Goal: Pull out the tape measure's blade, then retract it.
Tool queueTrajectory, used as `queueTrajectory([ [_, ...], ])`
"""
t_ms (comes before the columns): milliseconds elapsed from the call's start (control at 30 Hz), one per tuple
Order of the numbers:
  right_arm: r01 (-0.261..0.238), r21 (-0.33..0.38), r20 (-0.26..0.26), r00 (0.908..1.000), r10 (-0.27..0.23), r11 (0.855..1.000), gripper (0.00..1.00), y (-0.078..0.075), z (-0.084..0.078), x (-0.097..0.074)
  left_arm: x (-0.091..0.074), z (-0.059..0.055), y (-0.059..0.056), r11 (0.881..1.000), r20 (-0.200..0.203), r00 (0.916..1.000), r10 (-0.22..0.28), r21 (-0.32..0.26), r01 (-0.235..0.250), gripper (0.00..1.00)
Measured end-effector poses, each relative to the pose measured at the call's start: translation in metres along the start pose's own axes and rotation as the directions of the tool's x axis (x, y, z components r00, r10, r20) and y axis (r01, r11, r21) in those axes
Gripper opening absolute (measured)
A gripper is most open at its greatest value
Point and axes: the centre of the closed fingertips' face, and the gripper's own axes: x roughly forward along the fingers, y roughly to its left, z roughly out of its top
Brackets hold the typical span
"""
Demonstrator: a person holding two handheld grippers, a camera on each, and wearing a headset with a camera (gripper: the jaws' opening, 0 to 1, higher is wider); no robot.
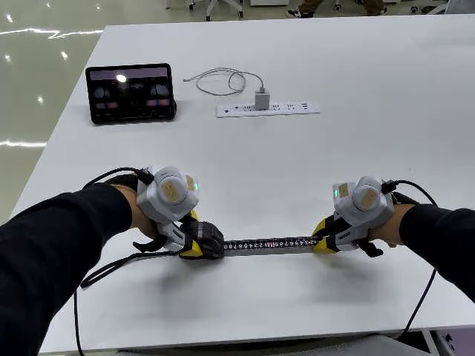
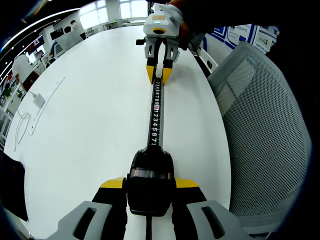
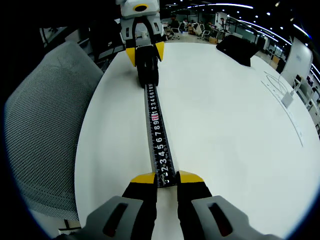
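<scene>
The black case [image 1: 210, 240] sits on the white desk [image 1: 312, 163] near its front edge, clamped by the left gripper [image 1: 191, 243]. Its numbered blade [image 1: 271, 244] lies drawn out flat along the desk, and the right gripper [image 1: 320, 245] pinches its end.

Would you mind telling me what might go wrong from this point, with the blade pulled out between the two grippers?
1. The right gripper pinches just the tip of the blade; if it slips, the blade could whip back into the case.
2. The left gripper clamps the case by its sides; the spring's pull might twist it loose.
3. All this sits near the table's front edge, so a dropped case might fall off.
</scene>
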Motion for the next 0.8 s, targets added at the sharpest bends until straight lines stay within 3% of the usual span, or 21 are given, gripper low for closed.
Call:
queueTrajectory([
  [800, 0.009, 0.005, -0.02, 0.9998, -0.009, 1.0, 0.1, -0.0016, -0.0095, -0.009, 0.0002, 0.0001, 0.0, 1.0, 0.006, 1.0, 0.003, -0.005, -0.003, 0.3],
])
